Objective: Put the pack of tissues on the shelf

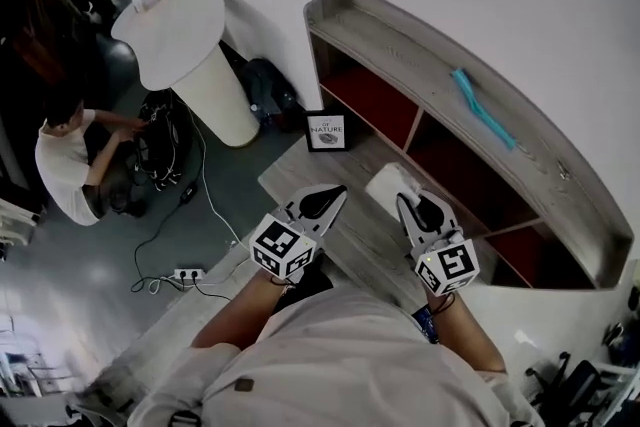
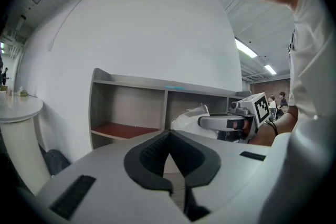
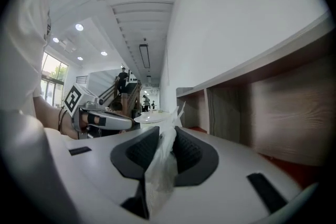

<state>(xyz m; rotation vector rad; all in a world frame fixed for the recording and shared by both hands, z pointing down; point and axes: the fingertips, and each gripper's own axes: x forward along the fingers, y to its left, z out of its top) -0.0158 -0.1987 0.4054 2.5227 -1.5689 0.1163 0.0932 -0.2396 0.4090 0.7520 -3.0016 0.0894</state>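
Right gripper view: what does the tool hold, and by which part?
The right tool pinches the pack of tissues by a fold of its plastic wrapper.

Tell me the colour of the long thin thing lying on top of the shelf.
Turquoise. The strip on the shelf shows best in the head view.

The long grey open-fronted shelf (image 1: 420,45) shows matt wood grain with red boards inside; the white pack of tissues (image 1: 388,183) wears crinkled, glossy clear plastic.
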